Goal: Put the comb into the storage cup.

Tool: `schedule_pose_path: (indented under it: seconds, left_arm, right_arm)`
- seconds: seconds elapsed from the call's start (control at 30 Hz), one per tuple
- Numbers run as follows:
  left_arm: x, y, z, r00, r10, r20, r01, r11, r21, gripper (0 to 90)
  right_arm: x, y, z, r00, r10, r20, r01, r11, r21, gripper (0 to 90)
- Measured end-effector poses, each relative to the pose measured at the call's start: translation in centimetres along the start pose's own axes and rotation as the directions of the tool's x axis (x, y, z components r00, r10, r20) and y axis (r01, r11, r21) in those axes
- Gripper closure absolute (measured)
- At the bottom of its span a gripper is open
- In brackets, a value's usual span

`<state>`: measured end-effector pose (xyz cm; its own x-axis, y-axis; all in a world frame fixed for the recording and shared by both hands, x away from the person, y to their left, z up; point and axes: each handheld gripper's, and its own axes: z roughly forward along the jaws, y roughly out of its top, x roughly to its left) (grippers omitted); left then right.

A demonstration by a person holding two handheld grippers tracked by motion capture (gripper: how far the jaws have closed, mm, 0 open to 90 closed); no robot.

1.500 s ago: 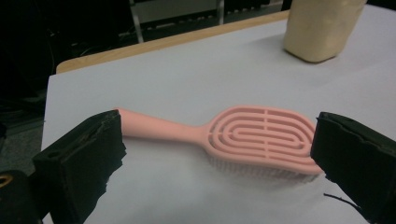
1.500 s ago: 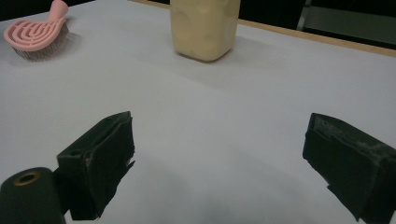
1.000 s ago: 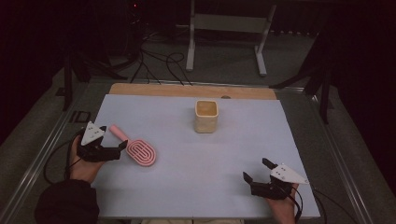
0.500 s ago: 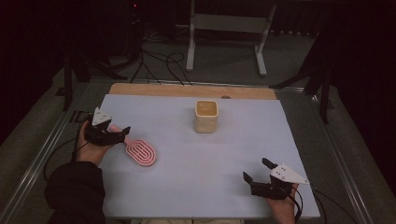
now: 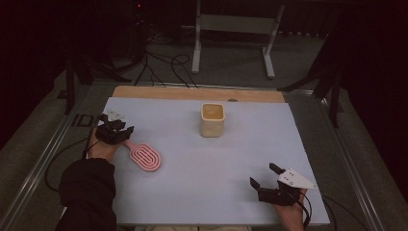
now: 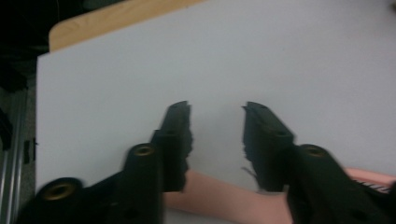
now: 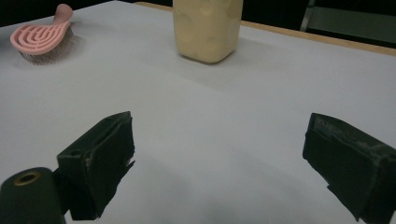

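I find the pink brush (image 5: 144, 156) at left centre of the high view, handle under my left gripper (image 5: 117, 131). Jaws stand partly apart astride it, not clamped. Risk: closing off-centre could spin it flat. My right gripper (image 5: 265, 179), lower right, gapes wide, empty.

Light is dim and comes from above, landing mostly on the pale mat (image 5: 211, 163); the floor and room behind it sink into near black. Shadows on the mat are soft and short. The high view is grainy and low in contrast. In the left gripper view the jaws and the brush (image 6: 219, 198) handle are smeared by blur. The right gripper view is sharper; the cup (image 7: 208, 28) is slightly soft.
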<state>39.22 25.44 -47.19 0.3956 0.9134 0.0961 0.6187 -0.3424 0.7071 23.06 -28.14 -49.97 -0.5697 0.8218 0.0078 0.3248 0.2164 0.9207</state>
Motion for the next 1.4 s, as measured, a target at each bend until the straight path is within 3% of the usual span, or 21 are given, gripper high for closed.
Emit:
schedule_pose_path:
  seconds: [0.13,0.2,0.23,0.4,0.5,0.73,0.83,1.07,1.4]
  left_arm:
    - [-0.1,-0.2,0.9,0.9998,0.014,0.015,-0.015,0.9984,0.054,86.4]
    - [-0.2,-0.3,1.4,0.9997,0.019,0.018,-0.021,0.9955,0.093,89.4]
    - [0.0,-0.4,1.6,0.9994,0.028,0.022,-0.03,0.9912,0.129,89.8]
    - [0.1,-0.7,1.7,0.9992,0.024,0.032,-0.029,0.9859,0.165,89.9]
    - [0.1,-1.0,1.4,0.9986,0.044,0.029,-0.049,0.9811,0.187,89.9]
    - [0.4,-1.7,0.8,0.9986,0.032,0.043,-0.039,0.9795,0.197,89.8]
    - [0.4,-2.2,-0.1,0.9979,0.005,0.065,-0.018,0.9808,0.194,89.7]
    - [0.2,-3.1,-1.3,0.9965,0.014,0.082,-0.031,0.9781,0.206,89.3]
    - [-0.3,-3.5,-1.5,0.9948,0.026,0.099,-0.046,0.9786,0.201,85.6]
  right_arm:
    - [0.0,0.0,0.0,1.0,0.002,-0.002,-0.002,1.0,0.001,8.7]
    - [0.0,0.0,0.0,1.0,0.004,-0.001,-0.004,1.0,0.001,8.7]
    - [0.0,0.0,0.0,1.0,0.003,-0.001,-0.003,1.0,0.001,8.7]
    - [0.0,0.0,0.0,1.0,0.0,0.0,0.0,1.0,0.0,8.7]
    - [0.0,0.0,0.0,1.0,0.002,0.0,-0.002,1.0,0.002,8.7]
    - [0.0,0.0,-0.1,1.0,0.001,0.005,-0.001,1.0,0.003,8.7]
    - [0.0,0.0,0.0,1.0,0.006,0.006,-0.006,1.0,0.008,8.7]
    - [0.0,0.0,0.0,0.9999,0.001,0.01,-0.001,1.0,0.01,8.7]
    - [0.0,0.0,0.1,0.9999,0.003,0.011,-0.003,1.0,0.013,8.7]
